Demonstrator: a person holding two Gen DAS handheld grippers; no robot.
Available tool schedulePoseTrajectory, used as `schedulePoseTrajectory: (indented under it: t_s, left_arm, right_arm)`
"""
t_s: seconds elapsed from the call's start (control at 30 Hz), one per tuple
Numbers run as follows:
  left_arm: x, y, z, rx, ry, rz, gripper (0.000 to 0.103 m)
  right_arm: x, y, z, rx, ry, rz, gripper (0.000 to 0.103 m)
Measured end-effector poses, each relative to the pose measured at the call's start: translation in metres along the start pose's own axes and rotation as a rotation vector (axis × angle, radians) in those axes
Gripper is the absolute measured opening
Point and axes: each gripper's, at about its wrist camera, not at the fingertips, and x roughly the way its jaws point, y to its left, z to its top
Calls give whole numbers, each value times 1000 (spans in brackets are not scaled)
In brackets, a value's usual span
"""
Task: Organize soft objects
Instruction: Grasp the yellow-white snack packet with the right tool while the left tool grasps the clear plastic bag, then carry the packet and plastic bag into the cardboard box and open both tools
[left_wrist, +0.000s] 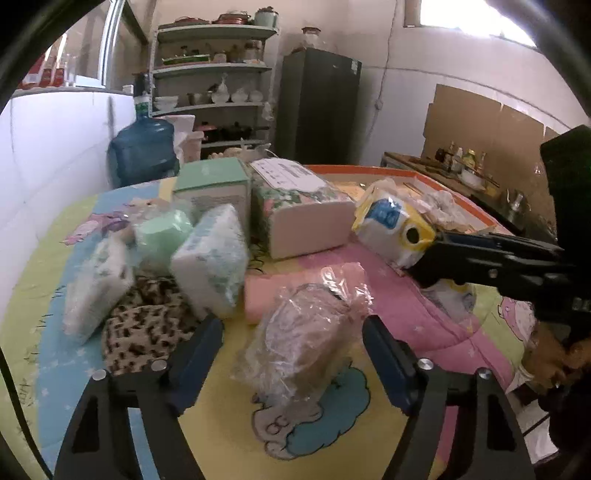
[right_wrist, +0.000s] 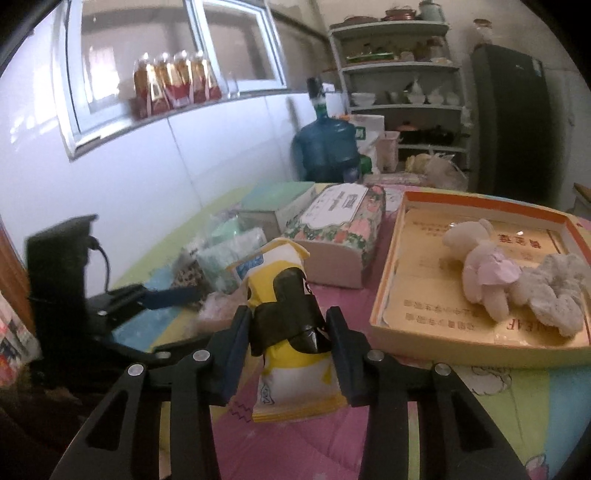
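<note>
My right gripper (right_wrist: 288, 325) clamped narrow on yellow tissue pack (right_wrist: 291, 354) at lower centre, long axis pointing away up-frame, my left gripper (left_wrist: 291, 332) wide astride plastic-wrapped bundle (left_wrist: 306, 339), pads not touching it

Both cameras ride just behind their tongs, angled down across the bench (left_wrist: 229, 424) from close range. The left view faces the far shelf (left_wrist: 212, 70); the right view looks from beside it. Both share the floral tissue pack (right_wrist: 340, 225) and that shelf.
</note>
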Motion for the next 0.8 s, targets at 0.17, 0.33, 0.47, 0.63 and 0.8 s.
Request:
schedulePoseTrajectory:
  t_s: [0.17, 0.33, 0.47, 0.63, 0.8]
  left_arm:
    - [6, -4, -2, -12, 2, -2, 65]
    - [3, -4, -3, -38, -3, -26, 60]
    - [-9, -8, -1, -43, -32, -20, 59]
    - [-35, -23, 12, -28, -95, -17, 59]
    - [-44, -38, 33, -76, -111, -35, 59]
  right_arm:
    - [-5, 1, -3, 31, -17, 14, 43]
    - [-10, 0, -7, 44, -23, 19, 43]
    - [-15, 1, -6, 45, -41, 0, 43]
    - [-29, -3, -3, 48, -79, -18, 43]
    - [-51, -17, 4, 62, -137, -57, 43]
